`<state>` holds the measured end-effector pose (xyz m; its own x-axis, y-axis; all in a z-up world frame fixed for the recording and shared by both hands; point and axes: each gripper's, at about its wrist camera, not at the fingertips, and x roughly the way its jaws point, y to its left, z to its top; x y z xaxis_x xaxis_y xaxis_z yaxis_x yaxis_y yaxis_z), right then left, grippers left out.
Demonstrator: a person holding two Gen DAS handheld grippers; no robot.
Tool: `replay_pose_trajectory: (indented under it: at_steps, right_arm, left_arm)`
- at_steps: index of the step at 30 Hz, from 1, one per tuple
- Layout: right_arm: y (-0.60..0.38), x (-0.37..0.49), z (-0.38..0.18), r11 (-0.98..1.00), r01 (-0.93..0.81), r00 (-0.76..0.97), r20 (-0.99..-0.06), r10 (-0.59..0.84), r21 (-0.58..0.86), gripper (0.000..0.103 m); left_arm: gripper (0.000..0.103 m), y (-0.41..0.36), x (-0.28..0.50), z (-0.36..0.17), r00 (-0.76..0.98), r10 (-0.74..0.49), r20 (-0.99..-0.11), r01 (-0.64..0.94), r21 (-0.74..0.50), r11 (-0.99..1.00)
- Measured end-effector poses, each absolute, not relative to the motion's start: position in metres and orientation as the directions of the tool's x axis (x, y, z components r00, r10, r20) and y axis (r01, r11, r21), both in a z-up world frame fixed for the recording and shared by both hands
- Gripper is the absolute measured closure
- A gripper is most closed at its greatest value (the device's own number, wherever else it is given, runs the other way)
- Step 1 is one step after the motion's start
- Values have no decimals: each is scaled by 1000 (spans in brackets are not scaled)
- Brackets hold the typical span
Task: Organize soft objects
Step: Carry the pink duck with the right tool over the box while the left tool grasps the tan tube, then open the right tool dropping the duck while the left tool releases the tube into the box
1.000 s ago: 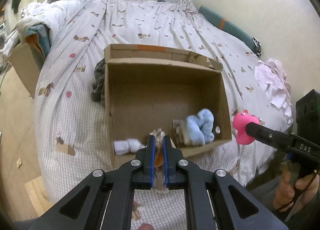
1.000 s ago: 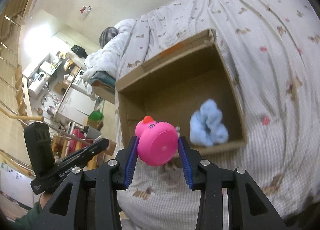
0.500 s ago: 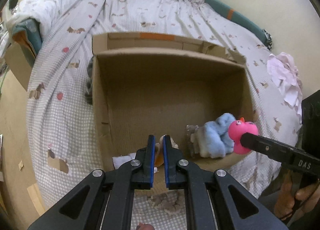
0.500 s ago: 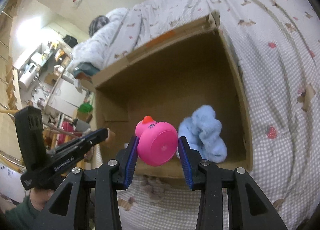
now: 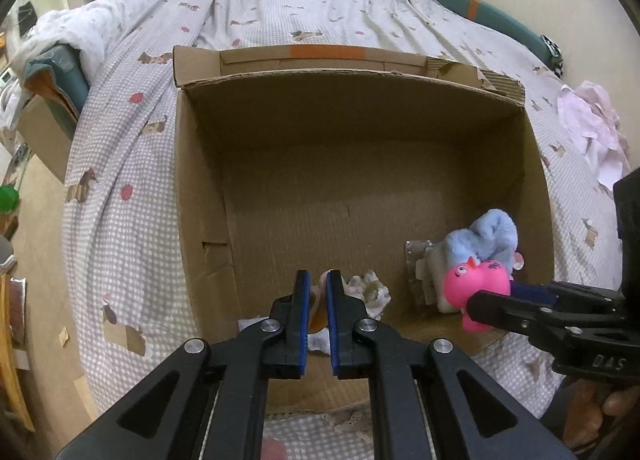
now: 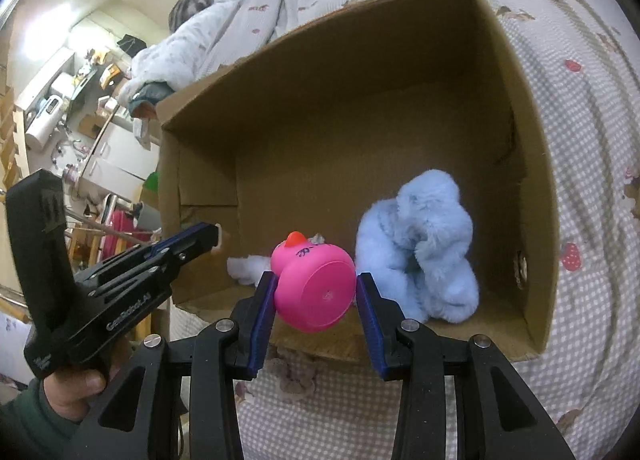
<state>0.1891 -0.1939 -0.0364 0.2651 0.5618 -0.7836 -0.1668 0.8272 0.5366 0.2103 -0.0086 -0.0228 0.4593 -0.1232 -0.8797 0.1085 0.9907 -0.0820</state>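
Note:
An open cardboard box (image 5: 200,188) lies on the bed, also in the right wrist view (image 6: 532,164). My right gripper (image 6: 316,288) is shut on a pink rubber duck (image 6: 316,288) and holds it over the box's near edge; the duck also shows in the left wrist view (image 5: 476,288). A fluffy light-blue soft toy (image 6: 420,248) lies in the box's near right corner, also in the left wrist view (image 5: 488,240). My left gripper (image 5: 317,292) is shut on a pale orange-and-white soft thing (image 5: 320,316) over the near edge. White soft pieces (image 5: 370,290) lie below it.
The bed has a checked, patterned cover (image 5: 120,188). A pink-white cloth (image 5: 592,128) lies at its right. A duvet (image 5: 88,16) is piled at the far left. A second cardboard box (image 5: 44,136) stands beside the bed. Furniture and clutter (image 6: 68,100) fill the room's left.
Both grippers have moved forward toward the box. The pink duck has gone from outside the box's right side to over its near edge beside the blue toy.

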Motion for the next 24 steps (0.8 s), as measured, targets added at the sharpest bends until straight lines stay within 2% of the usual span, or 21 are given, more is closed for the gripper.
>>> replay_pose_trajectory:
  at_steps: [7, 20, 24]
  right_arm:
    - [-190, 195, -52, 847, -113, 229, -816, 531, 520, 61]
    - [-188, 199, -57, 837, -73, 219, -810, 544, 542, 60]
    - [-188, 199, -58, 832, -71, 215, -806, 551, 550, 60]
  left_arm:
    - [95, -14, 211, -24, 463, -124, -878, 127, -73, 989]
    - [95, -16, 212, -19, 454, -147, -879, 128, -98, 987]
    - [87, -19, 211, -16, 453, -150, -879, 132, -100, 986]
